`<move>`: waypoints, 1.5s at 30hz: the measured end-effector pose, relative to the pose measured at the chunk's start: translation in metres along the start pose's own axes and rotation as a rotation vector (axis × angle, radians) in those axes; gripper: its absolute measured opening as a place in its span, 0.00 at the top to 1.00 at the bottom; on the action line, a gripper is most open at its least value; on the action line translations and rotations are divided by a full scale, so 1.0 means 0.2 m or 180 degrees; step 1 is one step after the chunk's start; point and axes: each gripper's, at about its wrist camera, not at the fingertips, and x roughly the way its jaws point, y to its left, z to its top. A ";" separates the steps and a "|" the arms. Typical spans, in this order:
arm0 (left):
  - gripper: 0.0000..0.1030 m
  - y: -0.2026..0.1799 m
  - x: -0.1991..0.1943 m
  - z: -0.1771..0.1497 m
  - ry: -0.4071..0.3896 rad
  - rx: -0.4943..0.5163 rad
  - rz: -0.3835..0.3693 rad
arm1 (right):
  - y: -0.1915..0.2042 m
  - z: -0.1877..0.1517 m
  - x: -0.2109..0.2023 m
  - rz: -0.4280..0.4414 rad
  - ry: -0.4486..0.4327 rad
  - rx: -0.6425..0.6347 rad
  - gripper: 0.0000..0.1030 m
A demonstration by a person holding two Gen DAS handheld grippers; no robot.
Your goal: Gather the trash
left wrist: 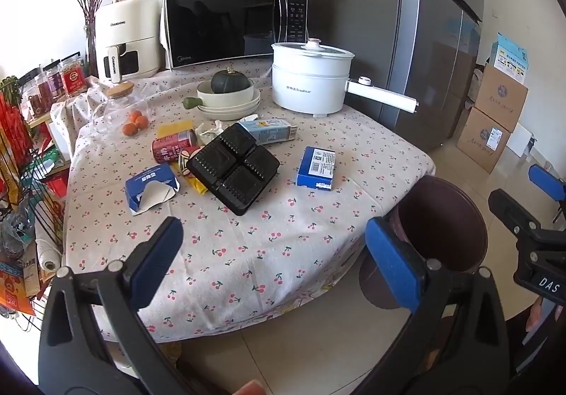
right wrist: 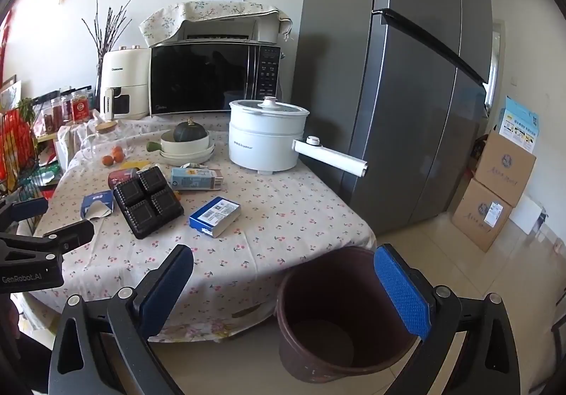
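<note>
Trash lies mid-table on the cherry-print tablecloth point(left wrist: 226, 274): a black four-compartment tray point(left wrist: 234, 168) point(right wrist: 148, 198), a small blue box point(left wrist: 316, 168) point(right wrist: 214, 216), a torn blue tissue box point(left wrist: 150, 188) point(right wrist: 97, 205), a red can point(left wrist: 174, 146), a milk carton point(left wrist: 269, 130) point(right wrist: 196, 178), a yellow wrapper point(left wrist: 177, 130) and crumpled paper point(left wrist: 208, 131). A brown bin point(left wrist: 445, 218) point(right wrist: 336, 288) stands on the floor by the table's near right corner. My left gripper point(left wrist: 274, 235) point(right wrist: 53, 218) hovers open over the near table edge. My right gripper point(right wrist: 284, 260) point(left wrist: 523, 191) is open above the bin, with nothing between its pads.
At the back stand a microwave point(left wrist: 230, 23), an air fryer point(left wrist: 127, 37), a white electric pot point(left wrist: 311, 76) with its handle jutting right, stacked bowls holding a squash point(left wrist: 230, 94), a glass jar and oranges point(left wrist: 136, 122). A fridge point(right wrist: 406, 94) and cardboard boxes point(right wrist: 495, 189) are right; a wire rack point(left wrist: 24, 182) is left.
</note>
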 end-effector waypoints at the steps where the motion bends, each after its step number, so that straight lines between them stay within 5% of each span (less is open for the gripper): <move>1: 0.01 0.00 0.00 0.00 -0.0006 -0.0003 0.0006 | 0.00 0.00 0.00 0.0002 0.0004 0.0012 0.00; 45: 0.01 0.04 -0.04 0.02 -0.0151 -0.0084 0.0046 | -0.05 -0.01 0.02 -0.0129 0.0022 0.0182 0.00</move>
